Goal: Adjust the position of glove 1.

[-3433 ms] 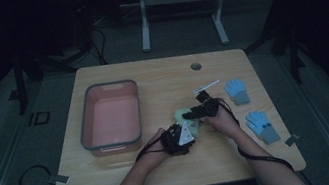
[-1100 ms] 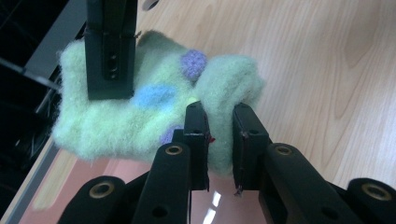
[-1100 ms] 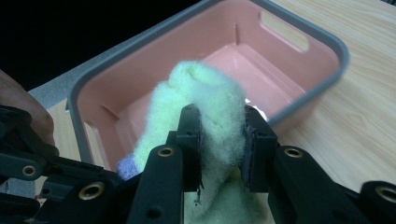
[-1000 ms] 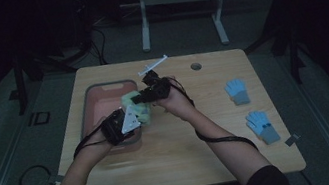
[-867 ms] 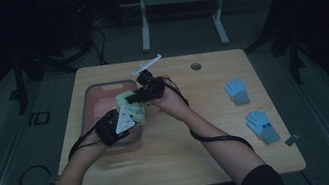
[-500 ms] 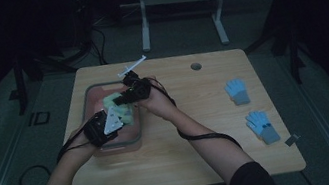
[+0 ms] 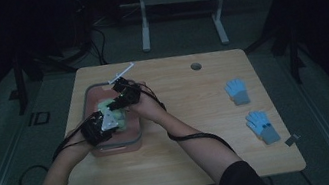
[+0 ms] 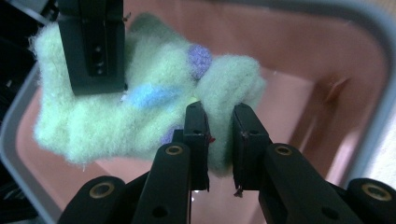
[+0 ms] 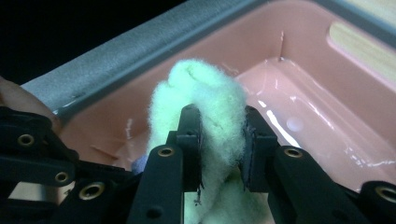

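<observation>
Item: pale green fuzzy glove, with blue and purple patches, held over the pink bin at the desk's left side. Left gripper clamped a fold of it; right gripper pinched its other end. Two blue gloves lay at the right. Risk: releasing unevenly might drape the glove over the bin's rim. A few seconds earlier, both grippers held it near mid-desk, outside the bin.

We see a pale green glove with blue and purple patches, a pink tub with a grey rim, two blue gloves with grey cuffs, a tan desk.
</observation>
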The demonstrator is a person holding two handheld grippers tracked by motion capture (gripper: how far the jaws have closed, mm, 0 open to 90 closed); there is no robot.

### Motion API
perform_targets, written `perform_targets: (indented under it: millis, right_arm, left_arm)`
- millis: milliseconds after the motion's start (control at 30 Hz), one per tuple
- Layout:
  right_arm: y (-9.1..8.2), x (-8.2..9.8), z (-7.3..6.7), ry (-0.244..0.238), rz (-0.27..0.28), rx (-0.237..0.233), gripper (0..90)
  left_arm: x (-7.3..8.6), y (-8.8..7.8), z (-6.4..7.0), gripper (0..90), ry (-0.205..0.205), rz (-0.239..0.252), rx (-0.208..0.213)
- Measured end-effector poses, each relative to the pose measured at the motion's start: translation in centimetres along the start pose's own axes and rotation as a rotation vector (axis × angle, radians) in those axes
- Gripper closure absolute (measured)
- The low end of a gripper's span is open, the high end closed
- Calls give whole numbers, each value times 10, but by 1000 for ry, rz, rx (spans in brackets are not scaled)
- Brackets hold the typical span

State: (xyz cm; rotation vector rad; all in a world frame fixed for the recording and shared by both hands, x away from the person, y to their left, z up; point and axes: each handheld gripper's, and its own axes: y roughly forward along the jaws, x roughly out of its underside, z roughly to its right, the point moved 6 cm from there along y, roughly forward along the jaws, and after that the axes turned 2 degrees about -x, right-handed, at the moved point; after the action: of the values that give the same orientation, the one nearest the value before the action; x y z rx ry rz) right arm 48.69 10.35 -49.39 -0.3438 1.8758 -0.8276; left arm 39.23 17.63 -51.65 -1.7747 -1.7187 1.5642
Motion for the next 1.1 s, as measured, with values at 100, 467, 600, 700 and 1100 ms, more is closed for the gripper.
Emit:
perform_targets:
  millis: [100, 467, 600, 700, 1100]
  right_arm:
    - [11, 6, 7, 16, -18, 8, 727]
    - [9, 20, 23, 31, -65, 34, 542]
    - [-4, 26, 24, 37, -54, 17, 496]
    - [-9, 28, 24, 32, -46, 3, 482]
    - [-69, 47, 12, -30, 47, -50, 288]
  left_arm:
    - [3, 10, -1, 782, 3, -29, 30]
    - [2, 36, -4, 778, 31, -183, 110]
    - [1, 38, -4, 738, 3, -189, 129]
    - [0, 35, -5, 651, -35, -164, 128]
    - [-13, 9, -12, 66, -242, -9, 103]
